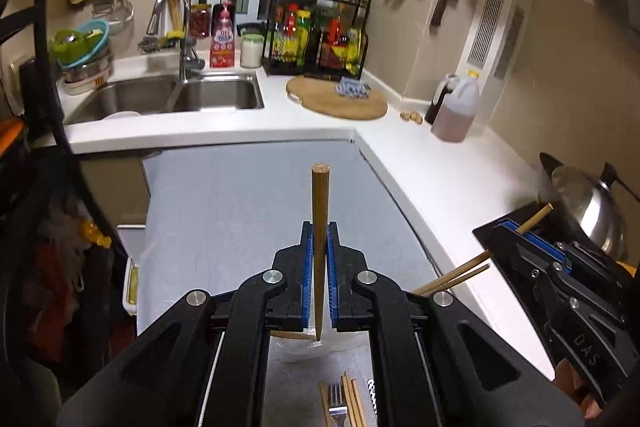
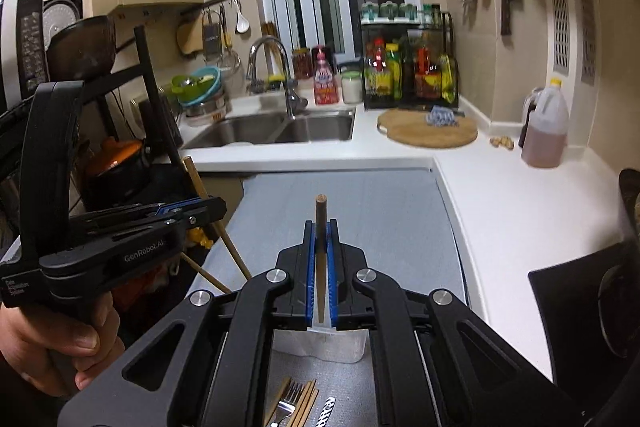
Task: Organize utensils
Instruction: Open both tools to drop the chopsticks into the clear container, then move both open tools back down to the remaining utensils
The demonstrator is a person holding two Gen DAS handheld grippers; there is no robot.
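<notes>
My left gripper is shut on a wooden chopstick that stands upright between its blue pads, tip down over a clear plastic container. My right gripper is shut on a darker wooden chopstick, also upright above the clear container. Each gripper shows in the other's view: the right one at the right edge, the left one at the left. Two more chopsticks stick out of the container. A fork and several chopsticks lie on the grey mat below.
The grey mat covers the near counter. A double sink with a faucet is at the back left. A round cutting board, spice rack and oil jug stand on the white counter. A steel wok sits at the right.
</notes>
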